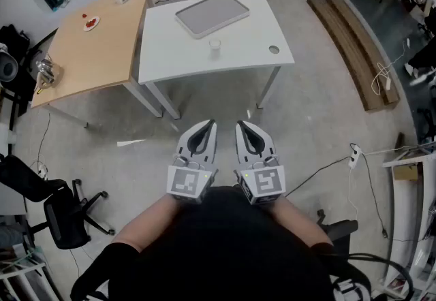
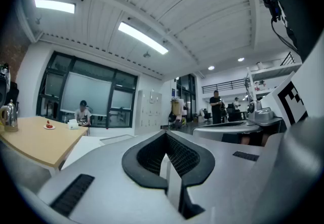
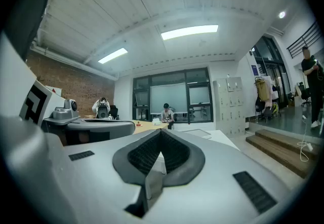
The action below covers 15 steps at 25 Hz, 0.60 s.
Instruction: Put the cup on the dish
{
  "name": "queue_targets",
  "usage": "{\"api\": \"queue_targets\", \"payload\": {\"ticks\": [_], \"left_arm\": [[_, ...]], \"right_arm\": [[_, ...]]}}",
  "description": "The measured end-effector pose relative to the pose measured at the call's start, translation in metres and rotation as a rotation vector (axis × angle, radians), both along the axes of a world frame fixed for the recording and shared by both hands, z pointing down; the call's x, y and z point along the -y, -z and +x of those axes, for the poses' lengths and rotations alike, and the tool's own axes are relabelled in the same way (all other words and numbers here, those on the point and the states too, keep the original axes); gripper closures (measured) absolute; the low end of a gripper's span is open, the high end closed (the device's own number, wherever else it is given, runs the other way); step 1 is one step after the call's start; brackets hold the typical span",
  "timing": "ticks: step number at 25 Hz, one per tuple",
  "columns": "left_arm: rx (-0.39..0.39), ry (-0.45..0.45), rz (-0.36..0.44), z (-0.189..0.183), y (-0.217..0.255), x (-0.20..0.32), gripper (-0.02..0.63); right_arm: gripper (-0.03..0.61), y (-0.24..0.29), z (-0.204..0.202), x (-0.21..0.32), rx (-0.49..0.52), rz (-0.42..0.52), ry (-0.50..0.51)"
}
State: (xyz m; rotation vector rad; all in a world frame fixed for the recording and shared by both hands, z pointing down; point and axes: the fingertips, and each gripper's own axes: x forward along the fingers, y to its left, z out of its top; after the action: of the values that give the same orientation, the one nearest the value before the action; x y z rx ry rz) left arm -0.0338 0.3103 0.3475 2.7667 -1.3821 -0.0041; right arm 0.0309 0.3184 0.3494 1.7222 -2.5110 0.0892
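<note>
Hovering well short of the cup (image 1: 215, 44), left gripper (image 1: 209, 124) and right gripper (image 1: 242, 124) are both closed.

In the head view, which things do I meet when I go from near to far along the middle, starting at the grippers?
The left gripper and right gripper side by side → white rectangular table → small translucent cup → flat grey rectangular dish.

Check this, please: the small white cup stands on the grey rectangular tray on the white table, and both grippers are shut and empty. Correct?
No. The head view shows the small white cup on the bare white table, beside the grey rectangular tray, not on it. The left gripper and right gripper are shut and empty.
</note>
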Motion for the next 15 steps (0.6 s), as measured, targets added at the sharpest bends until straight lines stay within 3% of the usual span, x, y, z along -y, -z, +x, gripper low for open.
{"api": "queue_targets", "payload": {"ticks": [15], "left_arm": [[0.003,0.018,-0.024,0.016,-0.005,-0.003,0.607]], "right_arm": [[0.566,0.0,0.013,-0.004,-0.006,0.032,0.042]]}}
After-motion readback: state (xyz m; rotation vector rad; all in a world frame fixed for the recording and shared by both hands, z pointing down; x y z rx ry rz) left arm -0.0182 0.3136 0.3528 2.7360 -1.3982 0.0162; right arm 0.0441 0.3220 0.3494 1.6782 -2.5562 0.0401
